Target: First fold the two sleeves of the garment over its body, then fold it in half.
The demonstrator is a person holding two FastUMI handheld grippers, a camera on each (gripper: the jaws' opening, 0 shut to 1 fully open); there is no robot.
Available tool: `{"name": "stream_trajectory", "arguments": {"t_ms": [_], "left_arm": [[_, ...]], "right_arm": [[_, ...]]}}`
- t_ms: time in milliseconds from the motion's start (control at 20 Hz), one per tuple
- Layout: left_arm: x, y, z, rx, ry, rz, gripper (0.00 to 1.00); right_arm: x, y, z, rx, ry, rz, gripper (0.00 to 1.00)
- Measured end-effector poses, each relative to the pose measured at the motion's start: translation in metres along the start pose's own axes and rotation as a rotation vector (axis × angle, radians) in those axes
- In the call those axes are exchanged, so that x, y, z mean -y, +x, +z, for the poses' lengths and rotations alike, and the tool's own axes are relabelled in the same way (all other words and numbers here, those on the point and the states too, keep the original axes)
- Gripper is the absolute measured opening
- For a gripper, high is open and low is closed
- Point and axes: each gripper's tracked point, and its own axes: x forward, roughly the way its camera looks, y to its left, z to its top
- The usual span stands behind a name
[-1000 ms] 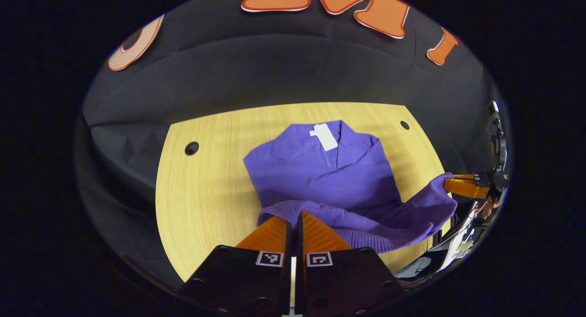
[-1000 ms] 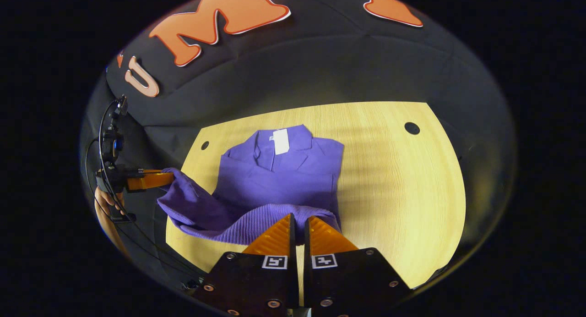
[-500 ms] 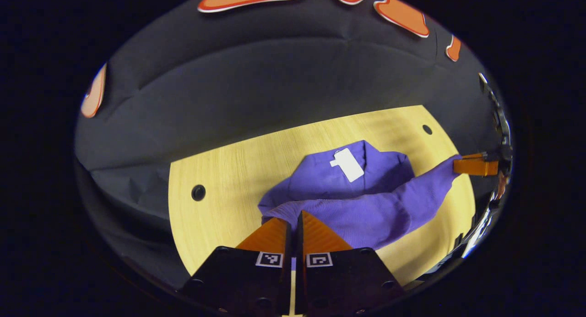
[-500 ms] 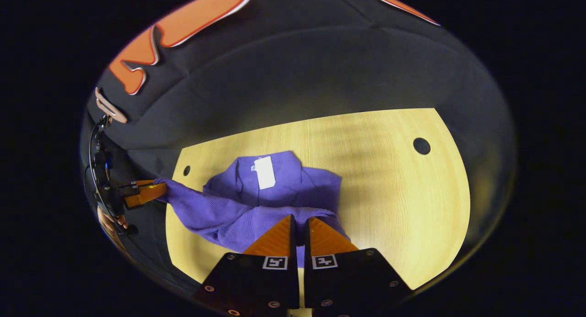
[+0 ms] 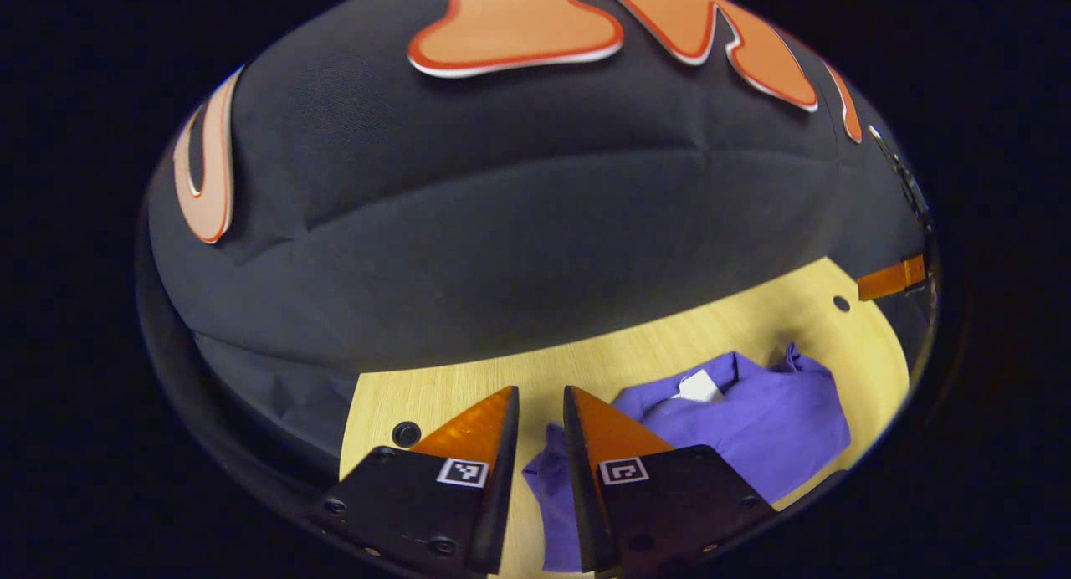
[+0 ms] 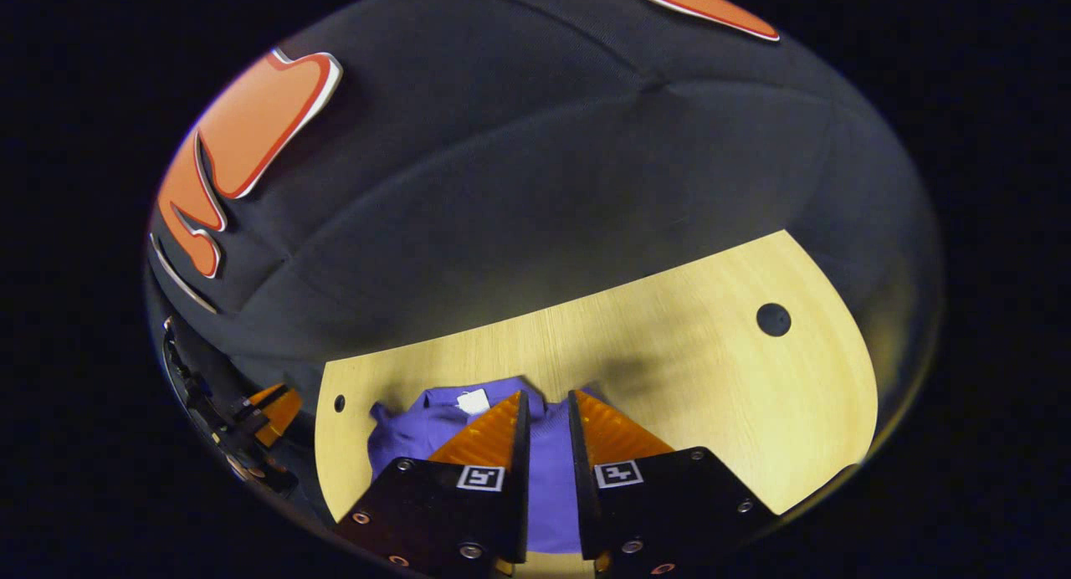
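Sweater (image 5: 745, 424) folded in half on wooden table (image 5: 586, 366), task judged all but finished.

Lay as a compact purple bundle at four o'clock in left gripper view, white neck tag (image 5: 699, 387) on top near the upper edge, no sleeve trailing out. Left gripper (image 5: 540, 420) hovered with jaws slightly spread, nothing pinched, cloth visible through the gap. Right gripper (image 6: 547, 424) likewise parted and empty above the bundle at six o'clock. Left to do, at most: withdrawing, perhaps smoothing edges.
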Motion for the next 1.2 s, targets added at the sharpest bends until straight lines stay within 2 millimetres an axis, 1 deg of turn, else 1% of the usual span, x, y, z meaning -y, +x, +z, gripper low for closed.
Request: {"name": "stream_trajectory", "arguments": {"t_ms": [50, 100, 150, 200, 250, 300, 350, 400, 450, 500, 600, 650, 700, 850, 950, 1000, 1050, 1100, 1200], "left_arm": [[-0.002, -0.007, -0.001, 0.015, -0.02, 0.004, 0.39], [-0.006, -0.012, 0.003, 0.04, -0.043, 0.017, 0.42], [-0.009, -0.021, 0.006, 0.056, -0.063, 0.012, 0.46], [-0.013, -0.034, 0.01, 0.079, -0.085, 0.018, 0.58], [-0.015, -0.044, 0.017, 0.107, -0.107, 0.015, 0.72], [-0.017, -0.05, 0.023, 0.13, -0.127, 0.019, 0.86], [-0.018, -0.067, 0.023, 0.154, -0.144, 0.02, 1.0], [-0.021, -0.081, 0.028, 0.171, -0.159, 0.026, 1.0], [-0.026, -0.093, 0.032, 0.202, -0.174, 0.029, 1.0], [-0.025, -0.106, 0.034, 0.223, -0.184, 0.027, 1.0], [-0.02, -0.139, 0.042, 0.284, -0.193, 0.014, 1.0], [-0.018, -0.157, 0.044, 0.313, -0.195, 0.011, 1.0], [-0.014, -0.173, 0.046, 0.345, -0.2, 0.005, 1.0], [0.01, -0.217, 0.055, 0.423, -0.214, -0.021, 1.0], [0.019, -0.246, 0.056, 0.453, -0.219, -0.017, 1.0], [0.024, -0.257, 0.055, 0.464, -0.222, -0.023, 1.0], [0.028, -0.268, 0.056, 0.485, -0.223, -0.023, 1.0], [0.032, -0.278, 0.055, 0.496, -0.222, -0.023, 1.0], [0.042, -0.299, 0.055, 0.53, -0.22, -0.024, 1.0]], "right_arm": [[0.0, -0.003, 0.0, 0.011, -0.031, -0.01, 0.14], [-0.001, -0.005, 0.002, 0.035, -0.063, -0.029, 0.29], [-0.002, -0.01, 0.005, 0.064, -0.096, -0.035, 0.33], [-0.001, -0.014, 0.01, 0.1, -0.127, -0.045, 0.38], [-0.002, -0.02, 0.013, 0.135, -0.161, -0.043, 0.34], [0.0, -0.034, 0.016, 0.165, -0.192, -0.045, 0.56], [-0.001, -0.045, 0.019, 0.195, -0.222, -0.046, 0.53], [-0.003, -0.061, 0.021, 0.228, -0.247, -0.049, 0.67], [-0.007, -0.074, 0.025, 0.265, -0.266, -0.049, 0.83], [-0.011, -0.089, 0.028, 0.303, -0.281, -0.057, 0.91], [-0.024, -0.115, 0.031, 0.377, -0.294, -0.047, 0.96], [-0.033, -0.127, 0.03, 0.399, -0.301, -0.021, 0.95], [-0.041, -0.139, 0.024, 0.414, -0.309, 0.003, 0.95], [-0.052, -0.174, 0.017, 0.489, -0.336, 0.027, 0.95], [-0.059, -0.196, 0.013, 0.549, -0.36, 0.023, 0.95], [-0.062, -0.206, 0.013, 0.578, -0.374, 0.012, 0.95], [-0.066, -0.217, 0.012, 0.611, -0.39, 0.01, 1.0], [-0.069, -0.226, 0.011, 0.646, -0.405, 0.007, 0.95], [-0.079, -0.246, 0.007, 0.706, -0.436, 0.013, 0.95]]}}
